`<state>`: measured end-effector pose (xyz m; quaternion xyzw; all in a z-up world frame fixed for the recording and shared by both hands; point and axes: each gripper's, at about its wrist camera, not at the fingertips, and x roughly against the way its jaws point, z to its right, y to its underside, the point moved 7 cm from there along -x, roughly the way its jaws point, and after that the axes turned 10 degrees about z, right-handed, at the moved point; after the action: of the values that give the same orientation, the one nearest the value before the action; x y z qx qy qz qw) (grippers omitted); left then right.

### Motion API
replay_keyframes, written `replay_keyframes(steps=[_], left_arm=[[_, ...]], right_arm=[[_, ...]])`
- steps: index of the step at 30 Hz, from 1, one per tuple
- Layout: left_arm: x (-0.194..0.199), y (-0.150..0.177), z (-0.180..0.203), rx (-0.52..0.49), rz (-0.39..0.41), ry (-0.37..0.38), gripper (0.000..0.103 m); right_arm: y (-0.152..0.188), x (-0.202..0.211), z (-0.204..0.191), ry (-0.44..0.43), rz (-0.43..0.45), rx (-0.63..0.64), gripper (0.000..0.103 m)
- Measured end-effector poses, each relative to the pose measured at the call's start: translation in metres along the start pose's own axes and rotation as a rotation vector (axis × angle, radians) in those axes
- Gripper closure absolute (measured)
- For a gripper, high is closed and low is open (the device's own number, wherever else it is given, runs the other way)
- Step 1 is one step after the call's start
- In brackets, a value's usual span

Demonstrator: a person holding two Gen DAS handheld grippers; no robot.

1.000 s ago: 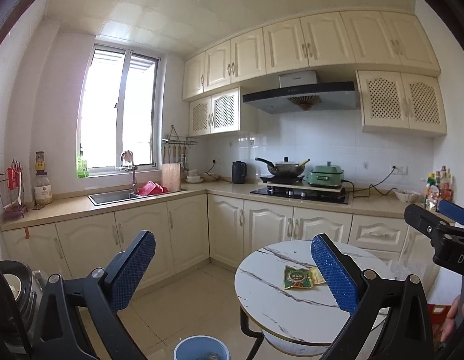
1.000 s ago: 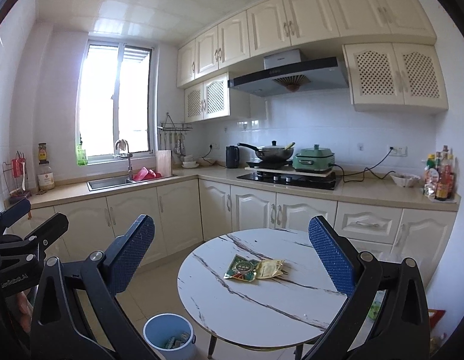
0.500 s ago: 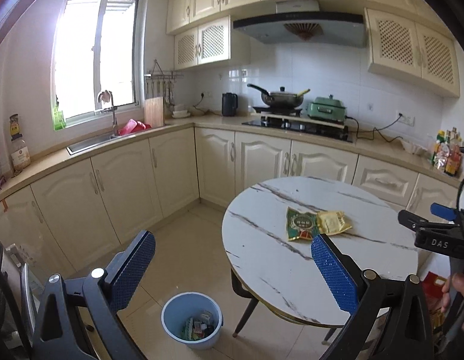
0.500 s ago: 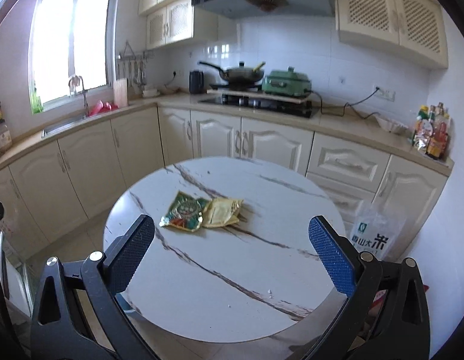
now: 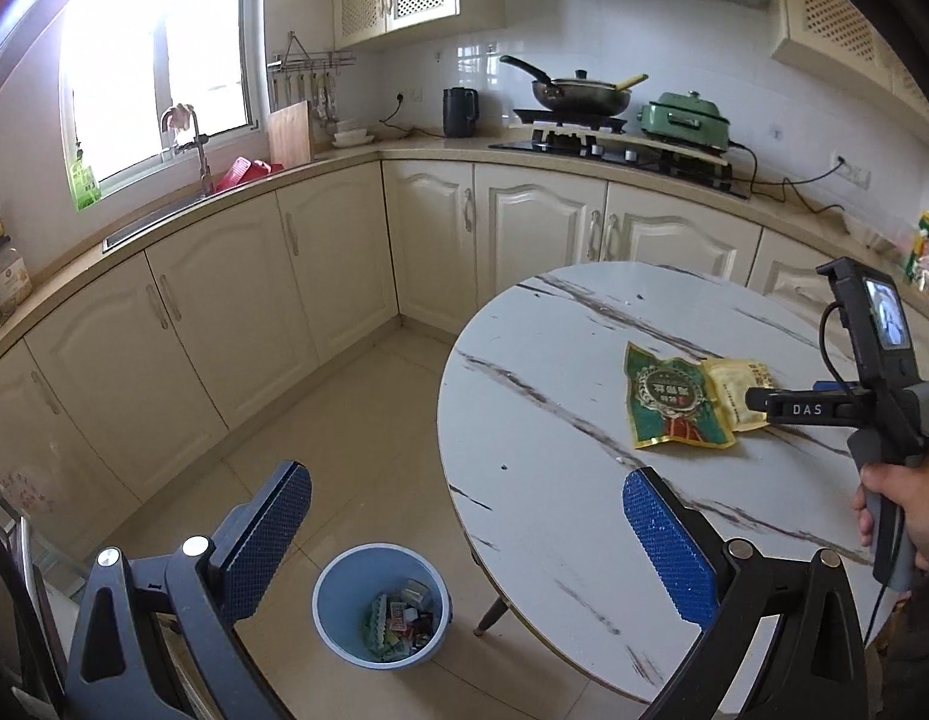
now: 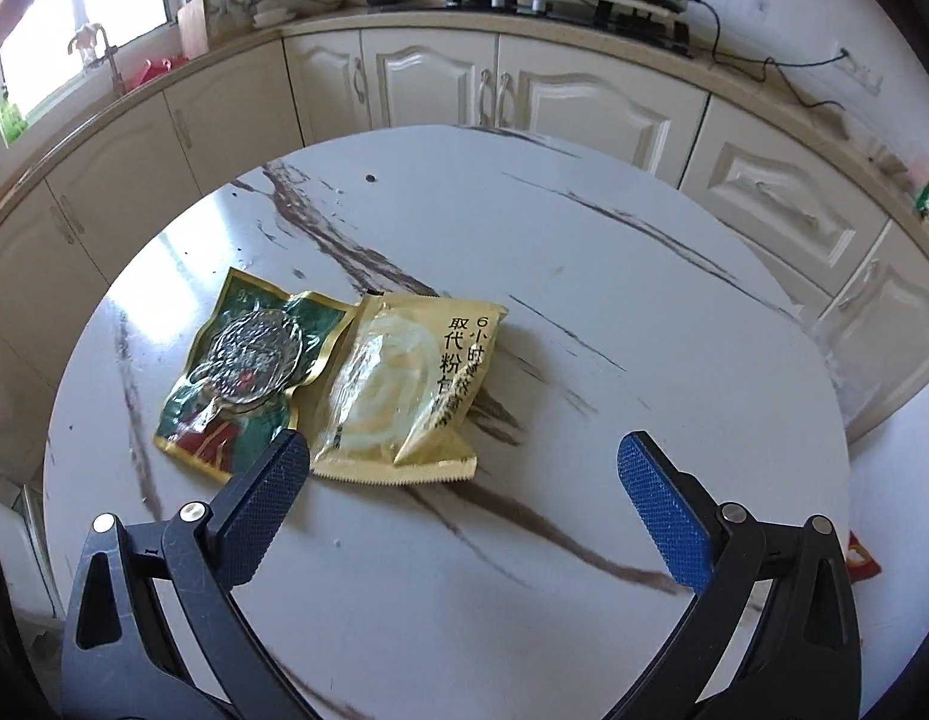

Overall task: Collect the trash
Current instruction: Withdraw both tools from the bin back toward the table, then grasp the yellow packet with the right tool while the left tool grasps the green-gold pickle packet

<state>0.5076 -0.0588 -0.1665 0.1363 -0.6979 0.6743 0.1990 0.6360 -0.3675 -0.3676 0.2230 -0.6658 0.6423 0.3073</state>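
A green packet (image 6: pixel 248 372) and a yellow packet (image 6: pixel 410 384) lie side by side on the round marble table (image 6: pixel 584 300). Both also show in the left wrist view, green (image 5: pixel 668 402) and yellow (image 5: pixel 731 387). My right gripper (image 6: pixel 464 462) is open and empty, low over the table just in front of the yellow packet. My left gripper (image 5: pixel 464 504) is open and empty, held over the table's left edge. A blue bin (image 5: pixel 381 603) with trash inside stands on the floor below it.
The table (image 5: pixel 554 510) fills the right of the left wrist view. Cream cabinets (image 5: pixel 320 276) run along the back and left. A stove with a wok (image 5: pixel 578 93) and a green cooker (image 5: pixel 683 114) sit on the counter.
Both grippers have tilted down and moved in toward the table. The right gripper has come close to the packets. The bin has come fully into the left wrist view.
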Motion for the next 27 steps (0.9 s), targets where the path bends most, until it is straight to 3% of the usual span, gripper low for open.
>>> replay_keyframes(steps=[5,9,11,12,13,21,24,25,27], left_arm=[[-0.046,-0.021,0.005,-0.012,-0.023,0.026,0.001],[-0.08,-0.036,0.019,-0.03,-0.038,0.066,0.001],[-0.09,-0.025,0.022,-0.046,-0.05,0.078,0.001],[-0.098,-0.029,0.025,-0.053,-0.054,0.079,0.001],[-0.1,-0.021,0.026,-0.054,-0.056,0.079,0.001],[-0.12,-0.006,0.018,-0.023,-0.1,0.096,0.001],[-0.119,0.004,0.007,-0.006,-0.111,0.087,0.001],[-0.121,0.006,0.003,0.004,-0.118,0.083,0.001],[-0.126,0.01,-0.005,0.025,-0.13,0.081,0.001]], right_arm=[[-0.005,-0.026,-0.005,-0.037,-0.022,-0.005,0.0],[-0.006,-0.037,-0.012,-0.049,-0.026,0.058,0.008],[-0.007,-0.038,-0.014,-0.062,-0.019,0.077,0.011],[-0.008,-0.036,-0.018,-0.086,-0.008,0.1,0.015],[-0.01,-0.034,-0.022,-0.107,0.001,0.123,0.03],[-0.015,-0.032,-0.021,-0.17,0.022,0.135,0.055],[-0.017,-0.026,-0.027,-0.211,0.04,0.136,0.072],[-0.018,-0.025,-0.031,-0.228,0.038,0.139,0.085],[-0.019,-0.025,-0.041,-0.213,0.037,0.171,0.088]])
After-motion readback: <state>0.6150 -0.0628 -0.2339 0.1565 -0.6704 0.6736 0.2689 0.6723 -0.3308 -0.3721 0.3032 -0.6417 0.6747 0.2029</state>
